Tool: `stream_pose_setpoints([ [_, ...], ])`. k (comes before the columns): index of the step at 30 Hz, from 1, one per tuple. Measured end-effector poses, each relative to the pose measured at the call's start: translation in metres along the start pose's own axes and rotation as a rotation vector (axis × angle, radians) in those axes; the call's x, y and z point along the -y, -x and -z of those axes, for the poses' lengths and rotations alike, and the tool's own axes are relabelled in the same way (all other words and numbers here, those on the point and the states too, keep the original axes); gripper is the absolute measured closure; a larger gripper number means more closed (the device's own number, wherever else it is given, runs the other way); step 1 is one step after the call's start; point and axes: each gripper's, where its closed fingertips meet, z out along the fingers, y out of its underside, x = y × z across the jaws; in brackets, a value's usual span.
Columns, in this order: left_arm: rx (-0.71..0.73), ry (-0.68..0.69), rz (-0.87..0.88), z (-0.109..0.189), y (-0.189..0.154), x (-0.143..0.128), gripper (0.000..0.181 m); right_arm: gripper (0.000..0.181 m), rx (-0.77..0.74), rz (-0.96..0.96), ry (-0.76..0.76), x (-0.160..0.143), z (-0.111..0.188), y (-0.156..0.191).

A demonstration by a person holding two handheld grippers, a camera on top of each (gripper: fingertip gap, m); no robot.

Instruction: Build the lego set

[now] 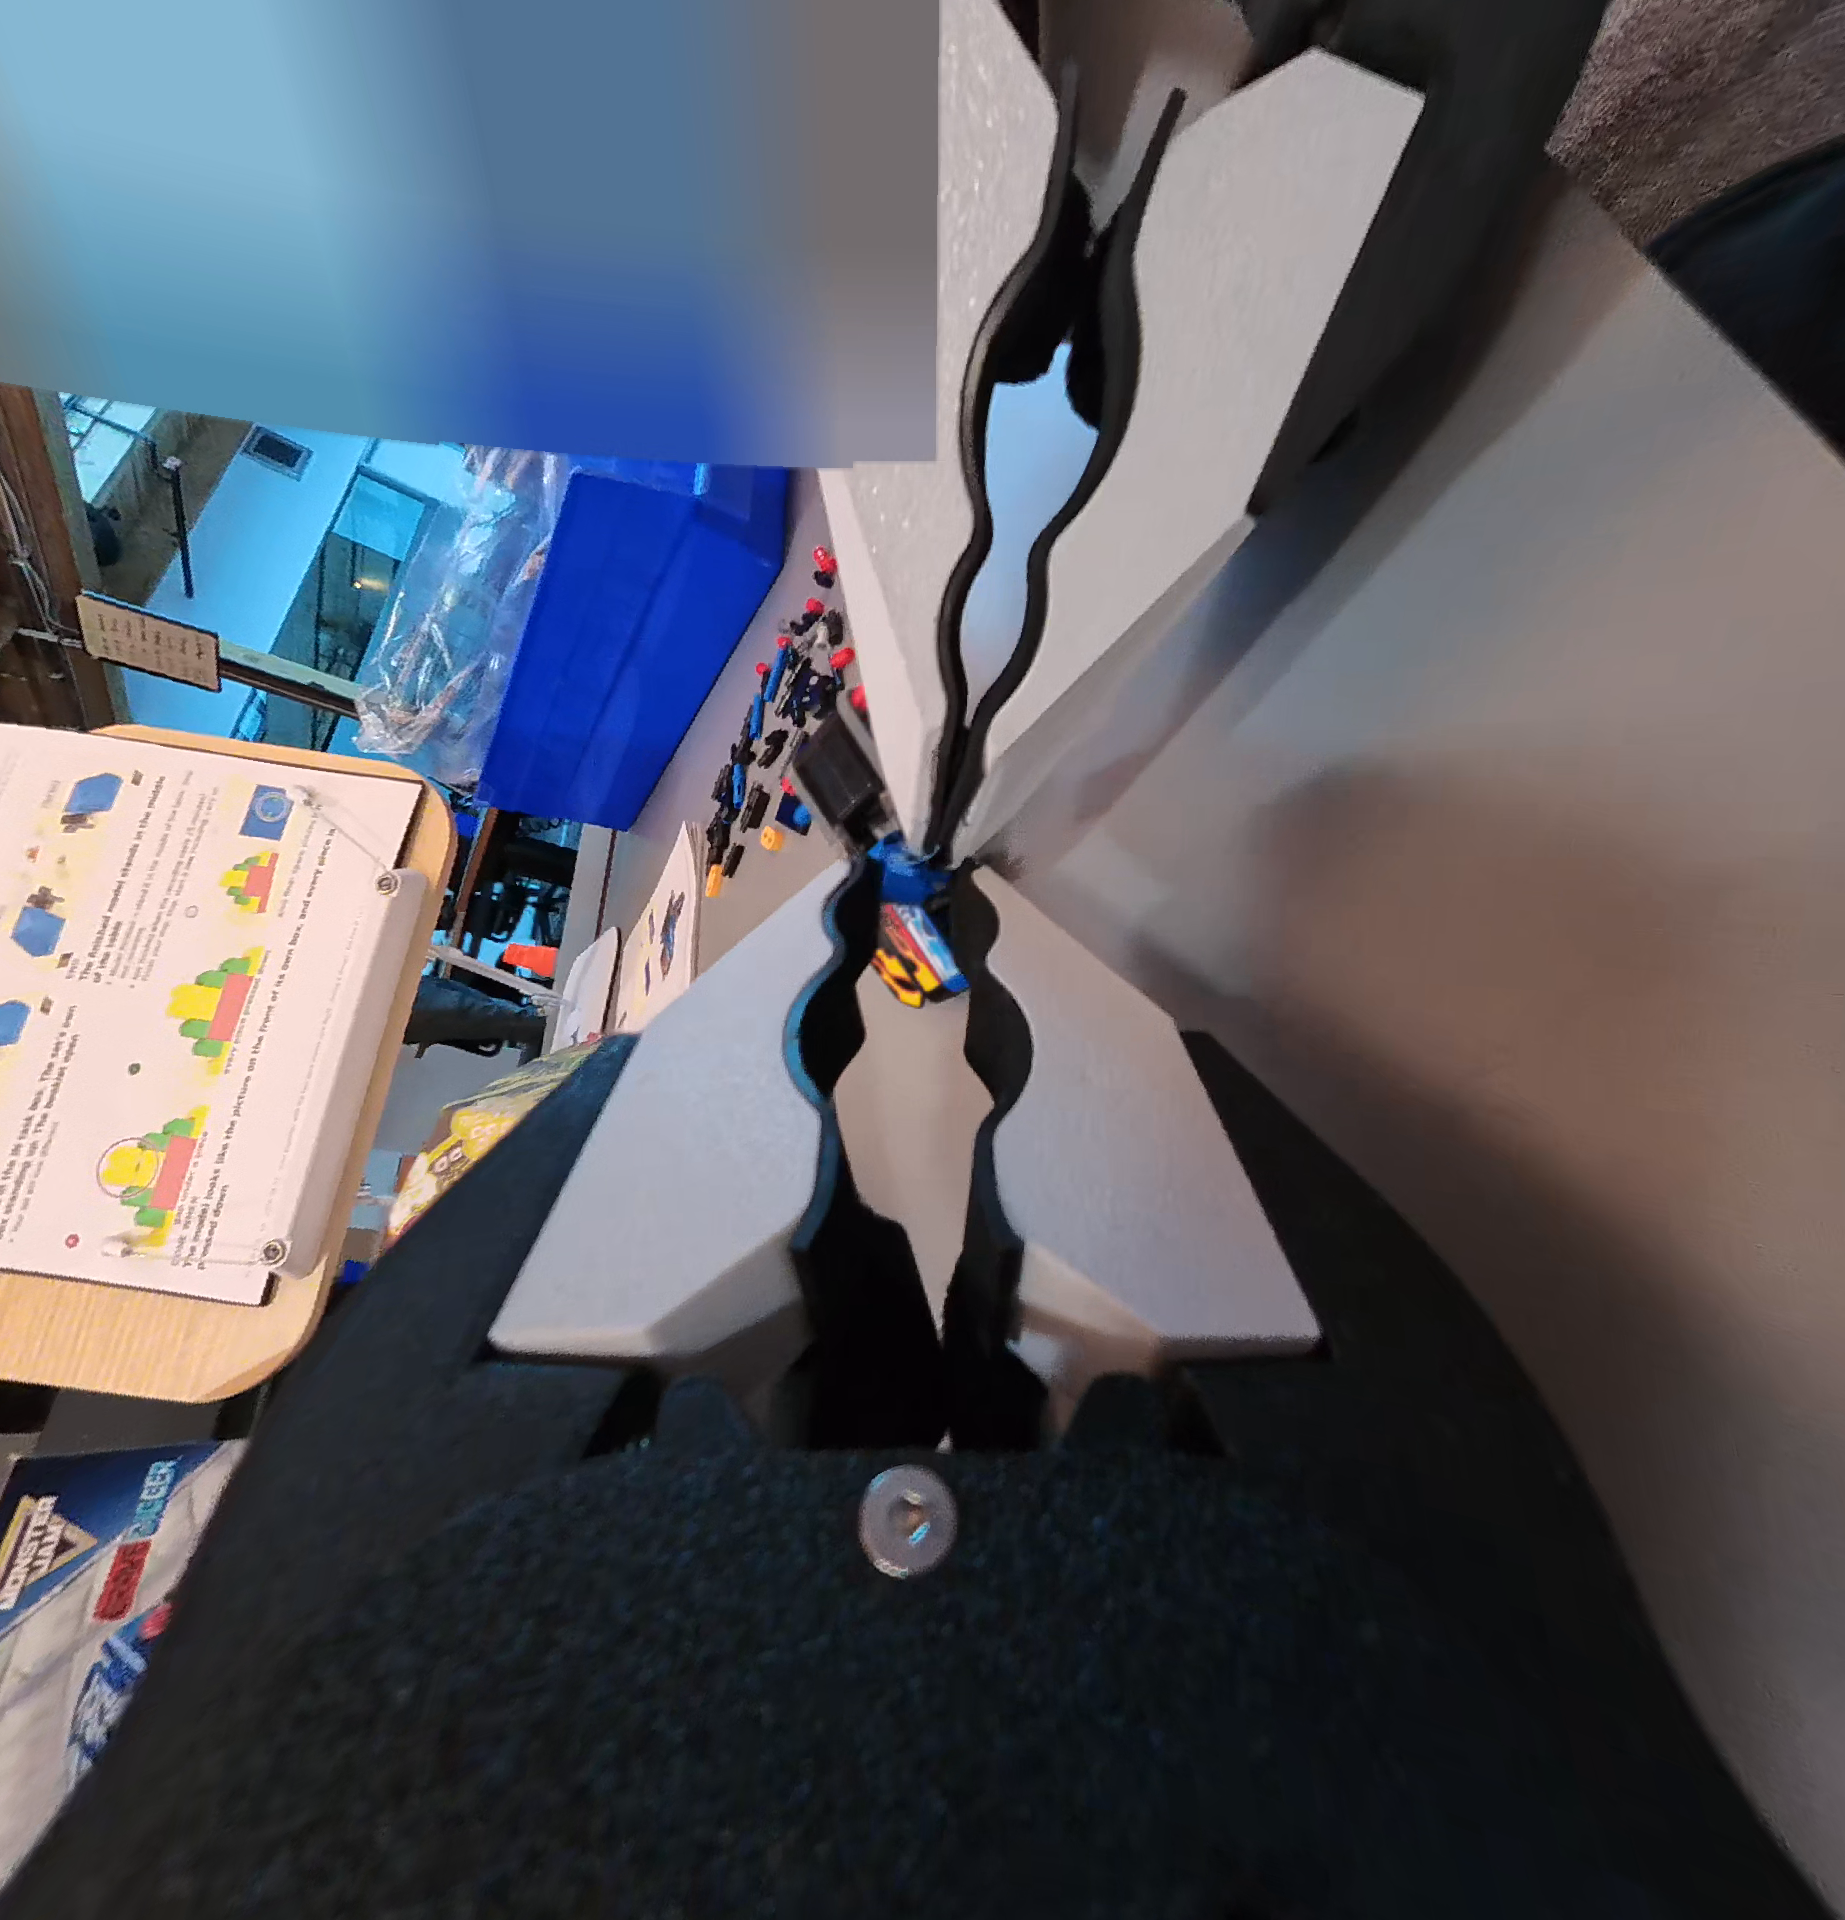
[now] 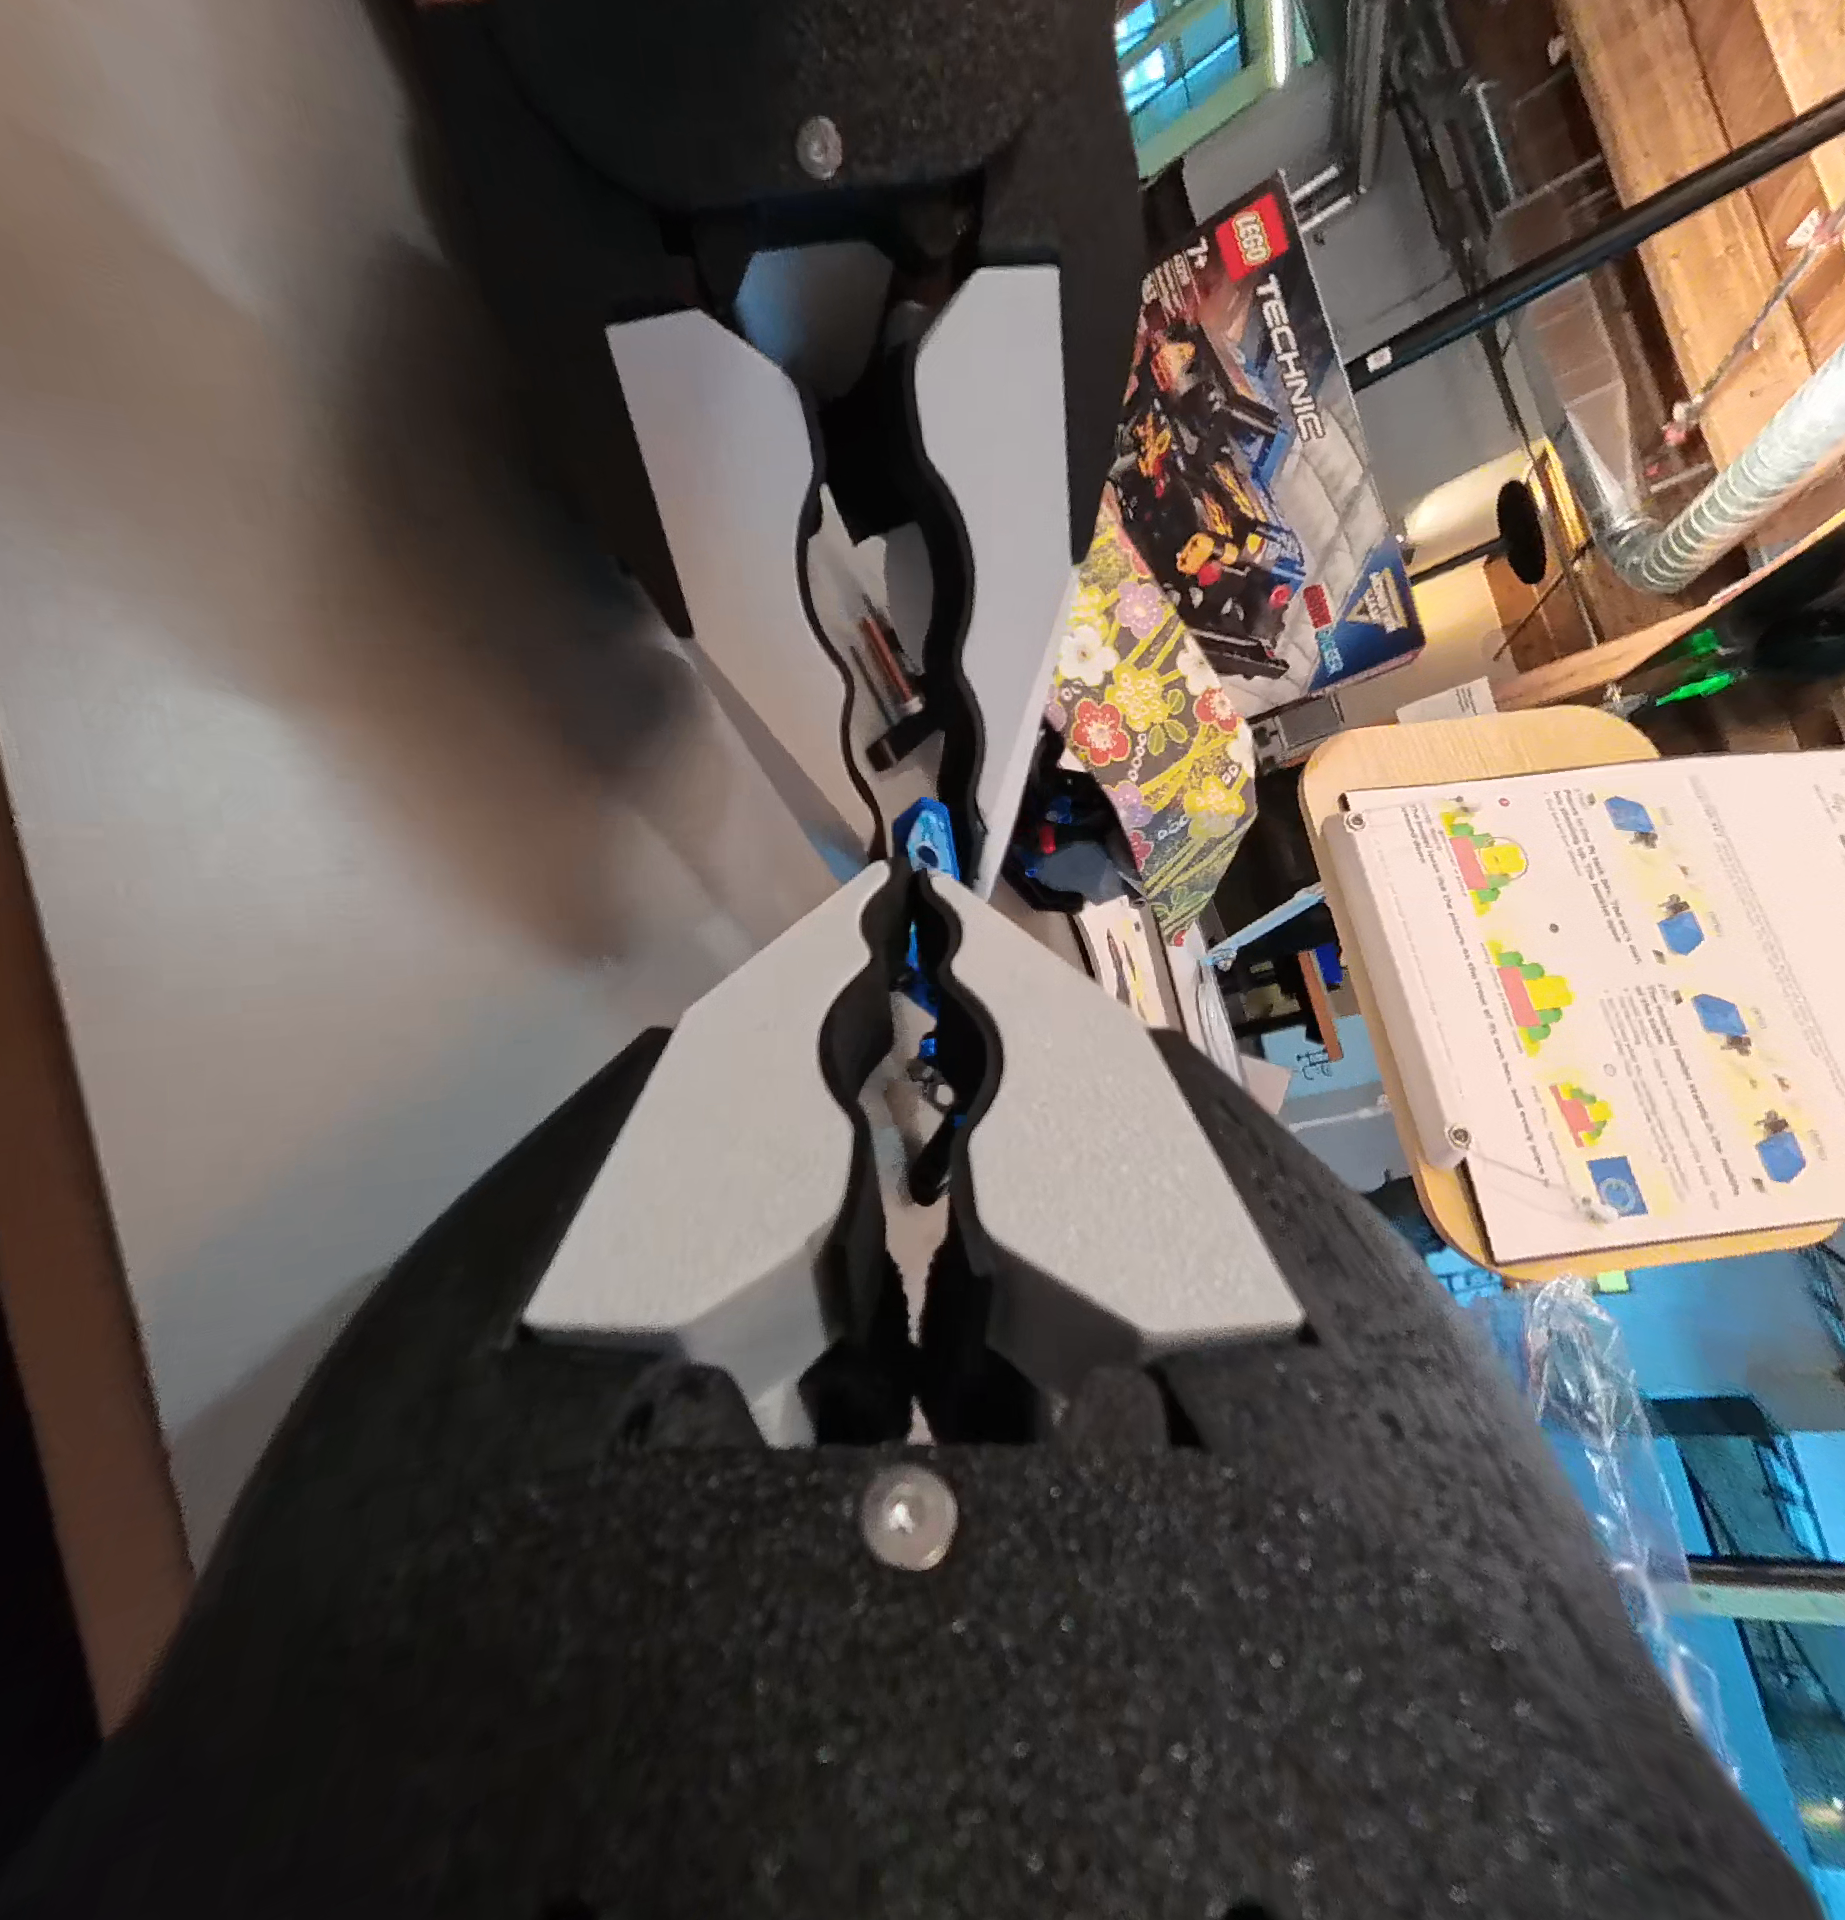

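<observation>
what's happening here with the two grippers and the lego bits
A person is building a lego set with two handheld grippers, tip to tip above the table. The left gripper is shut on a blue piece with a flame sticker. The right gripper is clamped on a thin blue part. More loose pieces lie on the grey table, beside a blue bin.

The left gripper [image 1: 902, 883] has a body of coarse black foam-like material with one silver screw [image 1: 907, 1521] set centrally just behind the fingers. Its two fingers [image 1: 710, 1122] are pale grey angular wedges, each lined on the inner face with a wavy black rubber pad [image 1: 816, 1023]. The right gripper [image 2: 913, 883] is built alike: speckled black body, a round silver screw [image 2: 905, 1519] behind the fingers, grey faceted fingers [image 2: 1094, 1153] and rippled black pads [image 2: 853, 1029] along the inner edges
</observation>
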Motion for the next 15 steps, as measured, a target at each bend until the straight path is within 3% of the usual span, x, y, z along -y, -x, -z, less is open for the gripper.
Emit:
stream_pose_setpoints([
  [6,-0.032,-0.028,0.032,0.001,-0.004,0.005,0.17,0.181,0.042,-0.012,-0.028,0.002,0.005,0.003],
  [15,-0.113,-0.132,0.3,0.008,0.006,0.017,0.17,0.181,0.107,-0.274,-0.123,0.011,0.013,-0.009],
])
